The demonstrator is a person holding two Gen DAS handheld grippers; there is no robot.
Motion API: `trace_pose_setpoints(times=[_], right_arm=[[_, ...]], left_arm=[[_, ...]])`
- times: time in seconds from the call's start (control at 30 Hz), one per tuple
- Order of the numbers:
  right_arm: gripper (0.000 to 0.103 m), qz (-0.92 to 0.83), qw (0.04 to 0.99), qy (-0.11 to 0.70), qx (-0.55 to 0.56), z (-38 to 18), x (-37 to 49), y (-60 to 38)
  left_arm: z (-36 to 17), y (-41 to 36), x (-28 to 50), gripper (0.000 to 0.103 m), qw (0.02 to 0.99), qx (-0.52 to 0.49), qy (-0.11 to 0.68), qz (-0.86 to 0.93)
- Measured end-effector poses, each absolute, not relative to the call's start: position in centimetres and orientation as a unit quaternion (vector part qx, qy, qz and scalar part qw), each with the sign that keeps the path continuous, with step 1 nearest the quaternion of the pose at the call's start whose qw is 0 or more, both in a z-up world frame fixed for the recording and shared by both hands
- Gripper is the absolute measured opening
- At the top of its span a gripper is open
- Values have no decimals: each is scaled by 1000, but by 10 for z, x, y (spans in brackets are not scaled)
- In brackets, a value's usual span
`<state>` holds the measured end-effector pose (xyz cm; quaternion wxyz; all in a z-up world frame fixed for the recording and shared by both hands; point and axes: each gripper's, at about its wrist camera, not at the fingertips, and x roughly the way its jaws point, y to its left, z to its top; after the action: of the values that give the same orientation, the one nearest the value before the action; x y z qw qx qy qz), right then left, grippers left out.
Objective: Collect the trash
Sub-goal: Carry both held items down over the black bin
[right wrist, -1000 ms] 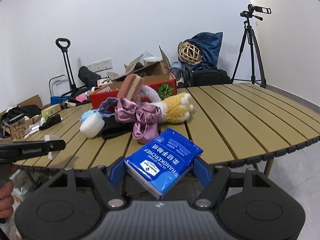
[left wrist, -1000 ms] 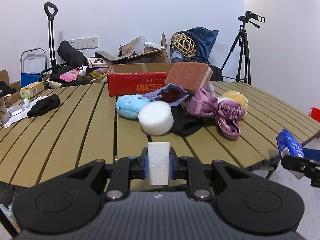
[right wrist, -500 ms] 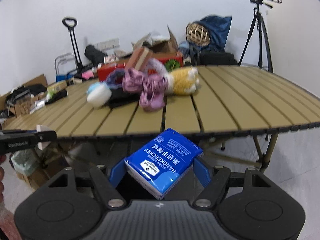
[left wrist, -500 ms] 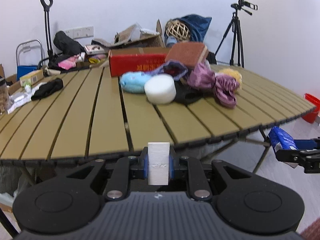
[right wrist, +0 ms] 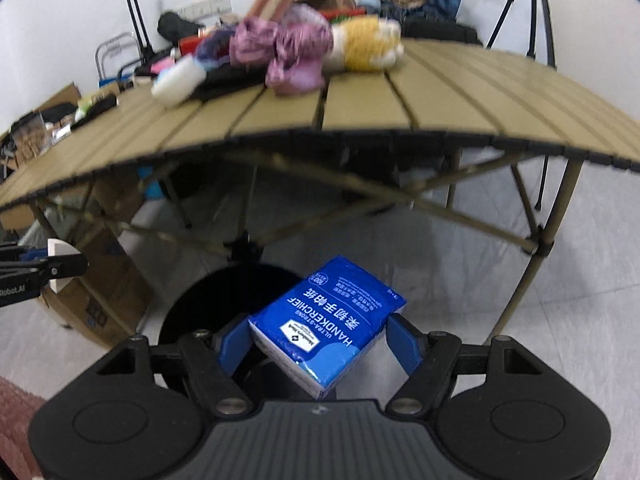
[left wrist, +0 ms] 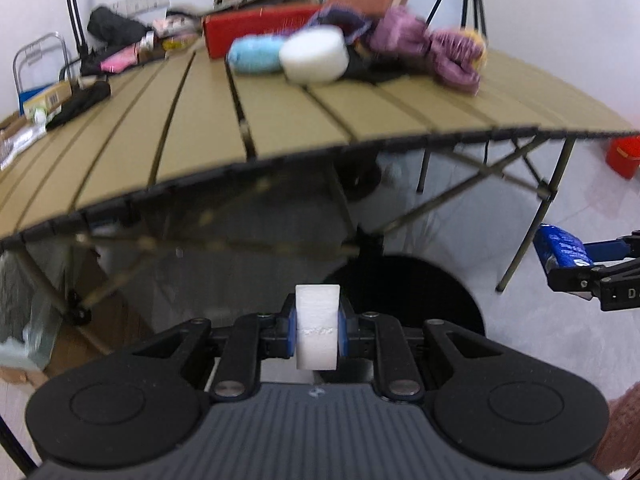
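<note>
Left gripper (left wrist: 317, 334) pinches foam block (left wrist: 317, 330) by flat faces: light, crushable. Right gripper (right wrist: 320, 344) clamps tissue pack (right wrist: 326, 322) across sides: soft, slick wrapper. Both below table (left wrist: 280, 128) front edge, above black bin (left wrist: 404, 292).

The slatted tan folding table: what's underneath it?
Under the slatted tan folding table are crossed metal legs, a round black bin opening and a brown cardboard box. The bin's inside is too dark to see.
</note>
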<state>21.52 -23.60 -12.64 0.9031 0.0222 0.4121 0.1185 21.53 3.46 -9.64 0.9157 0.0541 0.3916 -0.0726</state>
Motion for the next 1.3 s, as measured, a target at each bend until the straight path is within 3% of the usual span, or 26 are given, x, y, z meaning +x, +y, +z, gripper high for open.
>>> trace_pose_setpoints(times=[0.47, 1.3], right_arm=[[72, 128, 862, 490, 2, -169, 217, -218], [72, 173, 842, 509, -47, -181, 253, -143]], left_arm=[[-138, 58, 230, 19, 875, 50, 482, -30], [-152, 73, 236, 19, 858, 37, 512, -13]])
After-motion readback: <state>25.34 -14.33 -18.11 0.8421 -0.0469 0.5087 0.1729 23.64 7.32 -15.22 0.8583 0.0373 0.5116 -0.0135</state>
